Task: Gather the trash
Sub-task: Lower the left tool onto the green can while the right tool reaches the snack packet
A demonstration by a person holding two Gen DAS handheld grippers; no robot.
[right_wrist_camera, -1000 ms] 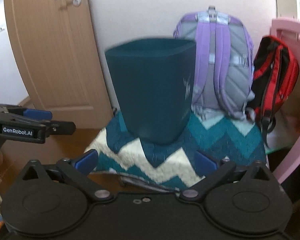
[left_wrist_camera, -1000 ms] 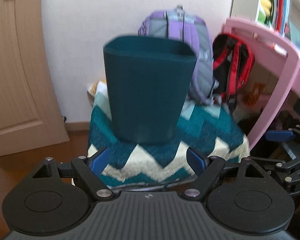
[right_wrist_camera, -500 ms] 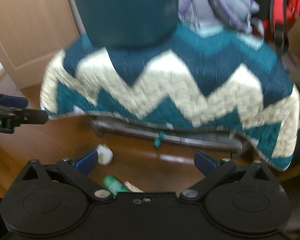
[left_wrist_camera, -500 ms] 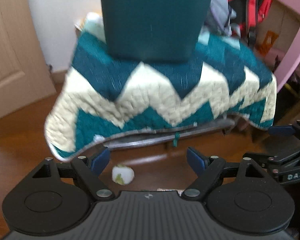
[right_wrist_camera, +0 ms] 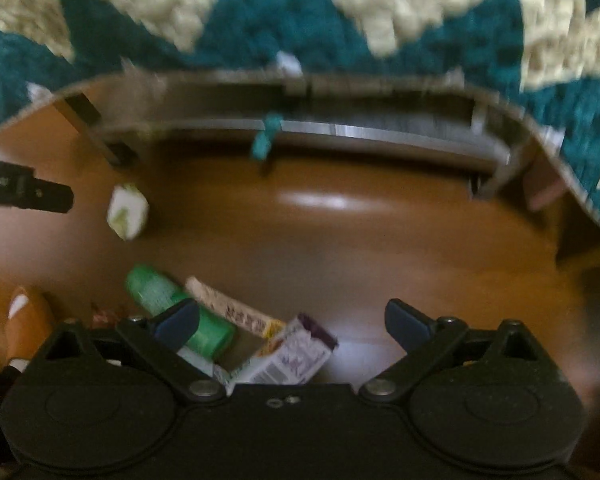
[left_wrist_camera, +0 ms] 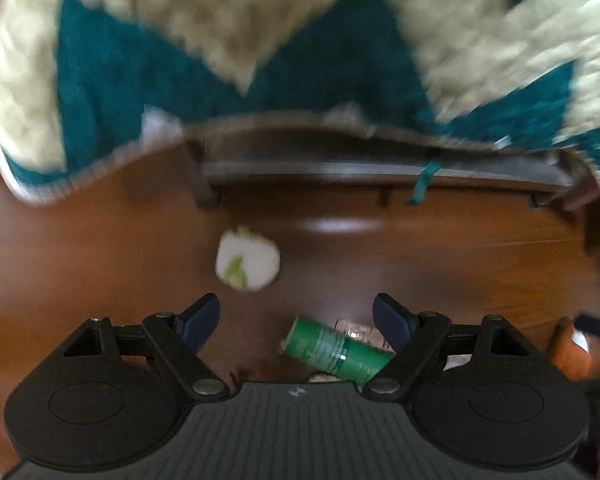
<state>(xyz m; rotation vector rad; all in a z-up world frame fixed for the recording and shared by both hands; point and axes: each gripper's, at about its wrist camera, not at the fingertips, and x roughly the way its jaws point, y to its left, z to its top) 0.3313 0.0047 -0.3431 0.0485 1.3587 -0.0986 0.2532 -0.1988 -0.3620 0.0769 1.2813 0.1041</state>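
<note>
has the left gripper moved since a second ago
Yes: the left gripper has dropped below the chevron blanket toward the floor, above the green can.

Home rm: wood floor (left_wrist_camera: 100, 240), zigzag quilt (left_wrist_camera: 320, 60)

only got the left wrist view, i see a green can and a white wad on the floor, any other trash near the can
observer: yes, a purple and white carton lies on the floor just right of the green can, with a long cream box between the two.
operator: is the right hand-held gripper holding any of it
observer: no, the right hand-held gripper is open above that pile with nothing gripped.
</note>
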